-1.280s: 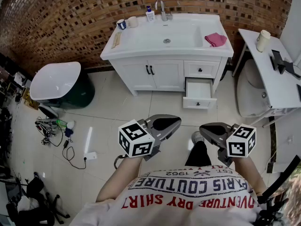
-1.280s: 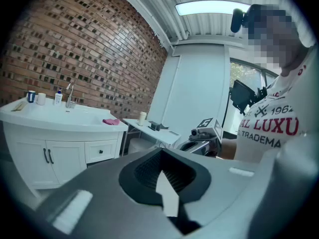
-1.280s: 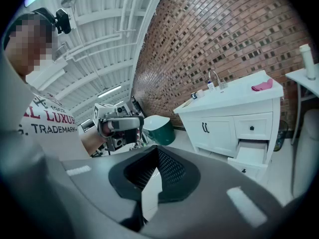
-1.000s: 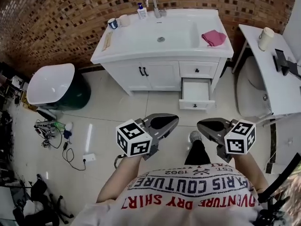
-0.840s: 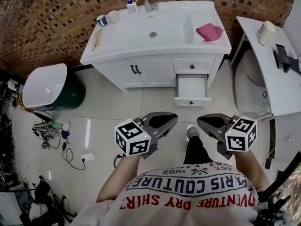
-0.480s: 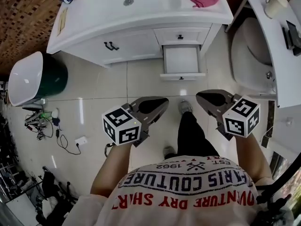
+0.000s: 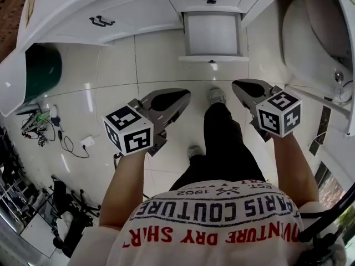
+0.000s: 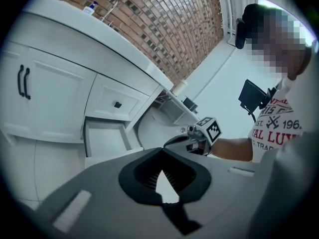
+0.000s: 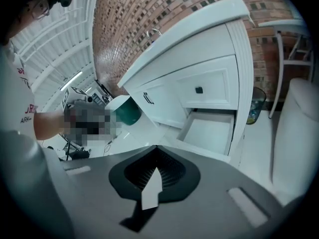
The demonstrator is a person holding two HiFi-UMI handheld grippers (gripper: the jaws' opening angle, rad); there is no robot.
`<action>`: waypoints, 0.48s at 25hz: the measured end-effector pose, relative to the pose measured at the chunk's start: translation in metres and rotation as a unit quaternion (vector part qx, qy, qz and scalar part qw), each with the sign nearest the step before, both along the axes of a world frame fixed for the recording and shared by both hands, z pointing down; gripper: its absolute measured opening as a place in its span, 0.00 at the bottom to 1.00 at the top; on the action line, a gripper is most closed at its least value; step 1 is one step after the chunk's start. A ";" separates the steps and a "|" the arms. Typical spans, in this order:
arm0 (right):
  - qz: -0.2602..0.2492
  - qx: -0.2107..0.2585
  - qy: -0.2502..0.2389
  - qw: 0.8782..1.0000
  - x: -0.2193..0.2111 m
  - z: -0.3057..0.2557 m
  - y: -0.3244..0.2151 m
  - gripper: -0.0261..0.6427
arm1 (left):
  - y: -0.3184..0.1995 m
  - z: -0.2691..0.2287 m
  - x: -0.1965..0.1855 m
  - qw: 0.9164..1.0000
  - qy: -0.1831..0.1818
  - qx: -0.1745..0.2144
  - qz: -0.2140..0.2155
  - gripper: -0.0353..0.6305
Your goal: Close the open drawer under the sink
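left tool (image 7: 183, 95): jaws together; empty | right tool (image 7: 238, 85): jaws together; empty | white rectangular vanity drawer (image 7: 212, 33): pulled open; well apart from both tools

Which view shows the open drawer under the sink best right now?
Head view: it looks straight down into the open drawer, showing its bare inside and front panel. Both gripper views catch it only at a low slant.
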State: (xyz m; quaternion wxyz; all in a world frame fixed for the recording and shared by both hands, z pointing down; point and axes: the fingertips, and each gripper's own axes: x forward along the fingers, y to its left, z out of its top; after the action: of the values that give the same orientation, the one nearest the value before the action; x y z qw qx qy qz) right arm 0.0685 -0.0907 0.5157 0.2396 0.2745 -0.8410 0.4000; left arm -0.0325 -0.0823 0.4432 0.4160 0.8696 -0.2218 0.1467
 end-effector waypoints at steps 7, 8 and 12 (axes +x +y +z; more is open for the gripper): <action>0.033 -0.051 0.035 0.998 0.002 0.101 -0.012 0.05 | -0.008 0.031 0.001 1.000 0.003 -0.020 0.000 0.03; 0.037 -0.053 0.040 0.997 0.002 0.113 -0.015 0.05 | -0.009 0.035 0.002 1.000 0.003 -0.021 0.002 0.03; 0.045 -0.056 0.071 0.995 0.002 0.155 -0.027 0.05 | -0.017 0.048 0.007 1.000 0.005 -0.026 0.003 0.03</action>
State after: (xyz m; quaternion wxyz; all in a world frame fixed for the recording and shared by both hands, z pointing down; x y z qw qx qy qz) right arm 0.0707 -0.1178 0.6704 0.2956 0.3255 -0.7850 0.4364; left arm -0.0257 -0.0989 0.4915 0.4394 0.8598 -0.2131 0.1489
